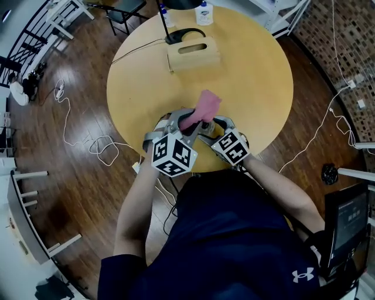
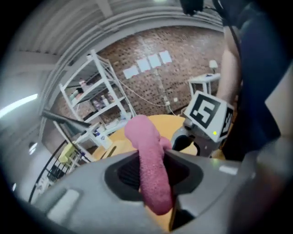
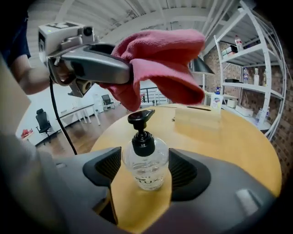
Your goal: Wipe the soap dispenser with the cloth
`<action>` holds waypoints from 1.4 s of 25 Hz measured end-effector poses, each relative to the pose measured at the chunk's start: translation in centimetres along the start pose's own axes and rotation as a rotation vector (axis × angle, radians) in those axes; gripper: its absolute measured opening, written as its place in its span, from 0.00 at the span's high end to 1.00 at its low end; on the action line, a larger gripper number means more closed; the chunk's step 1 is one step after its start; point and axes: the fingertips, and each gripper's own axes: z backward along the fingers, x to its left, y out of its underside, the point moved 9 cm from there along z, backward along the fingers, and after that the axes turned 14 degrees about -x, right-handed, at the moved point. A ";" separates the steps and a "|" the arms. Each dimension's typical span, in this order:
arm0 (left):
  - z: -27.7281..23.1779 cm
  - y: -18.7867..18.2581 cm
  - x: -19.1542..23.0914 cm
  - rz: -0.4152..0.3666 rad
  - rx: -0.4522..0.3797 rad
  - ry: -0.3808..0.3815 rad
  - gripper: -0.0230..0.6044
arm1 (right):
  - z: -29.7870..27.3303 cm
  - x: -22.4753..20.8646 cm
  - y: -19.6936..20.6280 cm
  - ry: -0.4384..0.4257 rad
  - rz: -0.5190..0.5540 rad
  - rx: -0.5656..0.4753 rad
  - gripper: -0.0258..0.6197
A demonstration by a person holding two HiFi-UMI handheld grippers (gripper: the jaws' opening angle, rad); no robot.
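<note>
Nearest the person, at the near edge of the round wooden table, the right gripper has its jaws set wide with both pads pressed against the sides of the soap dispenser. The dispenser is a small, rounded clear bottle. What is inside looks clear too, and its level is hard to read. It stands upright with its long axis vertical. Its black pump head is on top, with the nozzle pointing away from the camera and to the right.

Just above the pump hangs the pink cloth. Whether the two touch cannot be told. The left gripper has its jaws partly closed and pinches the cloth, which is bunched into a thick roll. The roll runs lengthwise out ahead of the pads, and a short end droops below them.

Farther across the table sits a wooden box with a slot in its top; its contents are not visible. Behind the box is a black lamp base. At the far edge stands a white bottle. Beyond the table, white shelving carries several bottles.
</note>
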 end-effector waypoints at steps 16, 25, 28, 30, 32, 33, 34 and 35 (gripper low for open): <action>-1.8 0.4 -3.0 -0.138 0.111 0.294 0.79 | -0.2 0.6 0.6 -0.028 0.031 0.028 0.46; -1.7 2.2 0.7 -0.110 0.162 0.125 0.79 | 0.0 0.5 0.6 -0.021 0.006 0.014 0.46; -1.4 0.7 -3.2 -0.330 0.169 0.215 0.79 | 0.1 0.6 0.7 -0.024 -0.002 0.011 0.46; -1.5 0.3 -4.1 -0.329 0.159 0.228 0.79 | 0.1 0.6 0.8 -0.024 -0.009 0.008 0.46; -1.9 0.6 -3.1 -0.258 0.152 0.190 0.78 | 0.2 0.4 0.8 -0.018 -0.025 0.007 0.46; -2.0 0.9 -2.1 -0.226 0.161 0.148 0.78 | 0.2 0.4 0.8 -0.015 -0.033 0.007 0.46; -2.1 1.2 -1.1 -0.202 0.176 0.106 0.78 | 0.2 0.4 0.8 -0.013 -0.037 0.006 0.45; -2.2 1.4 -0.3 -0.179 0.189 0.082 0.78 | 0.1 0.4 0.8 -0.012 -0.038 0.005 0.45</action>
